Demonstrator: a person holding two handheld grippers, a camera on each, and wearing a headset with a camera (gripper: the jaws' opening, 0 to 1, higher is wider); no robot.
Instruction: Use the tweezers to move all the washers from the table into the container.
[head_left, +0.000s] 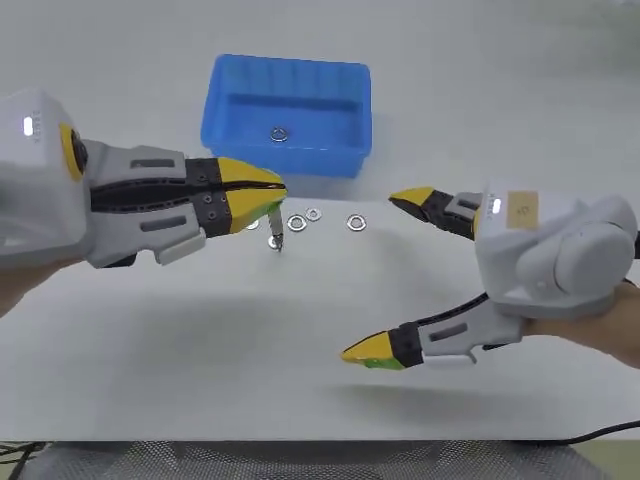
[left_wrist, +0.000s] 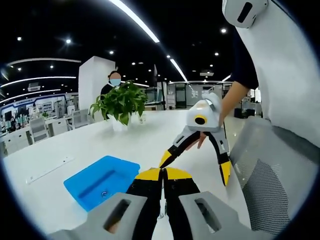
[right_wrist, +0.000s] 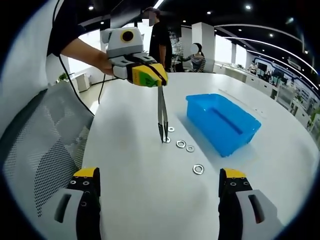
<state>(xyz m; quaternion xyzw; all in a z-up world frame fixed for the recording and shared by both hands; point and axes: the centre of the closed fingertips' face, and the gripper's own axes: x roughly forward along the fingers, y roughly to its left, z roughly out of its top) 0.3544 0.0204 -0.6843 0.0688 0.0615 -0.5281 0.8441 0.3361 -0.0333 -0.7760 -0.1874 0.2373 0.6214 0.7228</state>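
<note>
Small flat metal washers (head_left: 297, 223) scattered on white table (head_left: 250, 340), just in front of blue plastic container (head_left: 290, 155); lone washer (head_left: 279, 134) seen inside it. Slim metal tweezers (right_wrist: 162, 110) clamped in fully closed left gripper (head_left: 276, 190), tips down at one washer, whether touched or pinched is hard to tell tbh. Right gripper (head_left: 388, 275) spread wide, nothing held, near washers.

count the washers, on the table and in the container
6. One washer in the blue container. Five on the table: one at the tweezers tips, one beside it, three in a row toward the right gripper. None looks hidden.
</note>
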